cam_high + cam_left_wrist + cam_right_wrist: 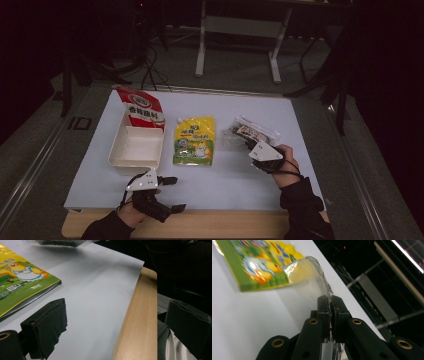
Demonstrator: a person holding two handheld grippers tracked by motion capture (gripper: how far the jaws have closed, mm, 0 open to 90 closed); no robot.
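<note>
- Reaching in from the lower right of the high view, the person's right forearm angles toward the middle of the tabletop [225, 182], with the right hand-held gripper [254, 145] pointing up and left at the clear snack packet [250, 131].
- Its jaws are pressed together on the packet's transparent edge [312, 277]; the right gripper view shows the crinkled film pinched between the pads.
- That packet sits at the right of the white sheet [300, 125], just beside the yellow-green pouch [194, 141]; it is see-through with dark contents and a red-and-white label.
- Resting near the tabletop's front edge, the left hand-held gripper [171, 194] has its jaws spread wide with nothing between them, below the white tray [136, 146] that has a red-and-white carton [142, 110] leaning at its far end.
</note>
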